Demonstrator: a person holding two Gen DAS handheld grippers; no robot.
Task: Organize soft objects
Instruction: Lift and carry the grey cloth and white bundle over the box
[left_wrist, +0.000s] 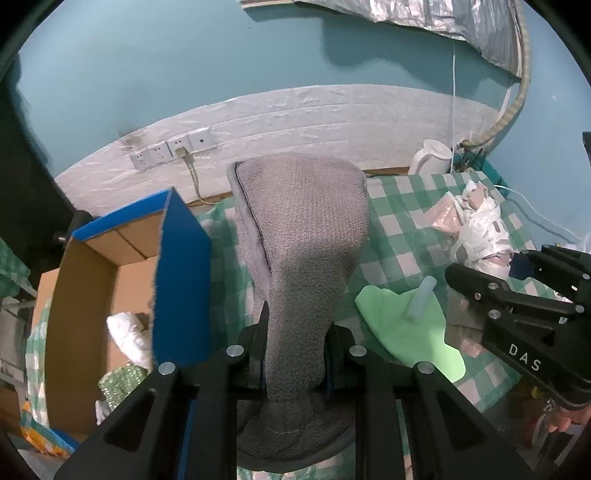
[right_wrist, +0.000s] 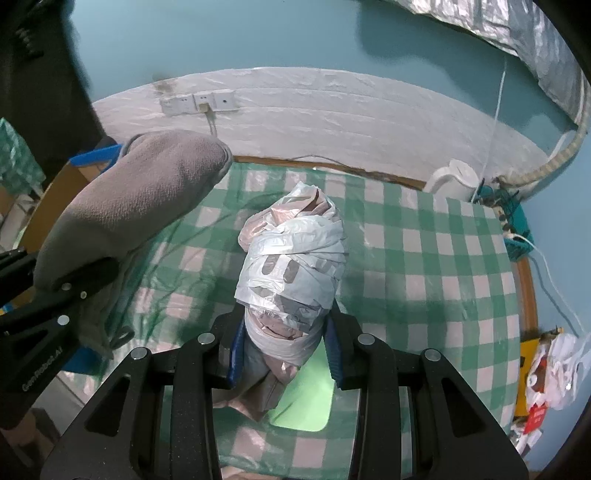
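Observation:
My left gripper (left_wrist: 295, 354) is shut on a folded grey towel (left_wrist: 303, 236) and holds it up above the checked table, beside an open cardboard box with blue sides (left_wrist: 122, 280) on the left. The towel also shows in the right wrist view (right_wrist: 136, 195). My right gripper (right_wrist: 284, 347) is shut on a bundle of white and pink plastic bags (right_wrist: 295, 266), held just above the table. The bundle also shows in the left wrist view (left_wrist: 476, 229), with the right gripper (left_wrist: 509, 310) at the right. A light green cloth (left_wrist: 406, 325) lies on the table under it.
The box holds a white bag (left_wrist: 129, 336) and a green patterned item (left_wrist: 122, 380). A white kettle (left_wrist: 432, 158) stands at the table's back right by cables. Wall sockets (left_wrist: 173, 151) sit behind. More bags (right_wrist: 554, 362) lie off the table's right edge.

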